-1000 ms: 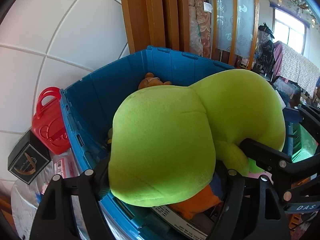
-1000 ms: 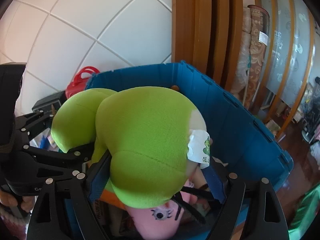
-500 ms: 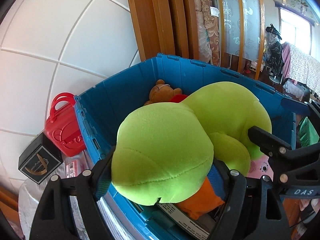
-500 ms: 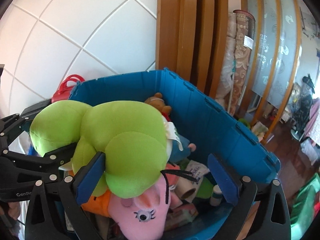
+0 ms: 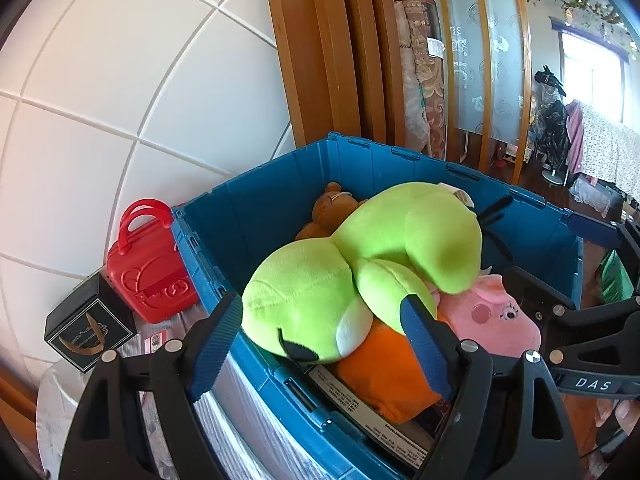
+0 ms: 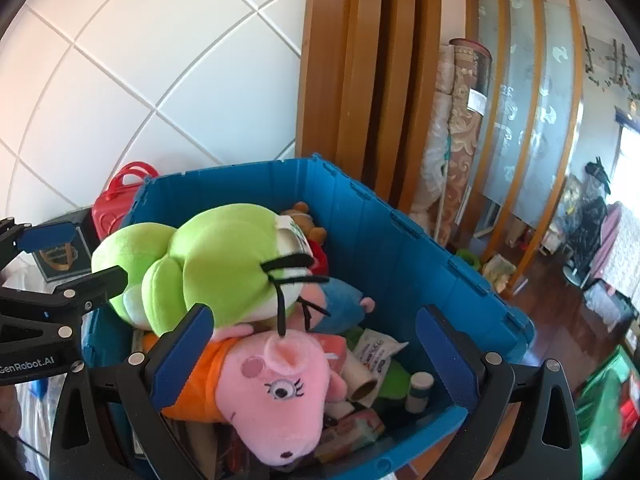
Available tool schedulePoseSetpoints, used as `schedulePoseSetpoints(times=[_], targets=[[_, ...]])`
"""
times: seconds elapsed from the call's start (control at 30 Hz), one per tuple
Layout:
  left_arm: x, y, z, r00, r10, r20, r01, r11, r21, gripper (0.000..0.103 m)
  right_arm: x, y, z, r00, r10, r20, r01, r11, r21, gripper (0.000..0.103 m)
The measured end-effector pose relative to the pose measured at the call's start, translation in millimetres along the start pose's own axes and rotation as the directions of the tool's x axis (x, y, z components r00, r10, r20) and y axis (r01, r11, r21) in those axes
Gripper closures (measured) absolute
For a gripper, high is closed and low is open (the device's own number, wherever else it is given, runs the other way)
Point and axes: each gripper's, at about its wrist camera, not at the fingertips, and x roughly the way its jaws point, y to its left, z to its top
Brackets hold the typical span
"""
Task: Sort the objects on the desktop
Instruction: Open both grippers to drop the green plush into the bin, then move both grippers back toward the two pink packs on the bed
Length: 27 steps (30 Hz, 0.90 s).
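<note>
blue crate [image 5: 256, 208] [image 6: 404, 252]: open-topped plastic bin, the landmark for this entry, standing on the desk [image 5: 52, 392] against a white tiled wall.

green plush [image 5: 360, 272] [image 6: 216, 264]: large lime soft toy lying on top of the crate's contents, toward the crate's left wall; white tag and black stitched strands at its far end. no claw touches it.

pink pig plush [image 5: 488, 316] [image 6: 276, 392]: in the crate, beneath and just right of the green plush, in an orange garment [image 5: 380, 368] [image 6: 200, 384].

brown bear [image 5: 328, 212] [image 6: 308, 220]: small, at the crate's far wall, partly hidden behind the green plush.

other contents, crate's right half: blue plush [image 6: 344, 300], white snack packet [image 6: 376, 352], cardboard tube [image 6: 364, 388], small capped bottle [image 6: 418, 390] (further items too jumbled to name).

red toy case [image 5: 148, 268] [image 6: 120, 196]: outside the crate, touching its left wall.

black box [image 5: 88, 328]: on the desk, just left of the red toy case.

left claw [image 5: 320, 348]: spread wide, holding nothing, above the crate's near left rim.

right claw [image 6: 312, 360]: spread wide, holding nothing, above the crate's near edge, over the pig.
</note>
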Motion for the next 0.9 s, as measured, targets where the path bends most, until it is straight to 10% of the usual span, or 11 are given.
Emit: schedulePoseSetpoints(times=[0.9], targets=[[-31.7, 57.4, -72.8, 1.000, 0.007, 0.008, -0.006, 0.996, -0.093, 0.022, -40.9, 64.0, -24.3, 0.998, 0.069, 0.010, -0.069, 0.997, -0.034, 0.000]])
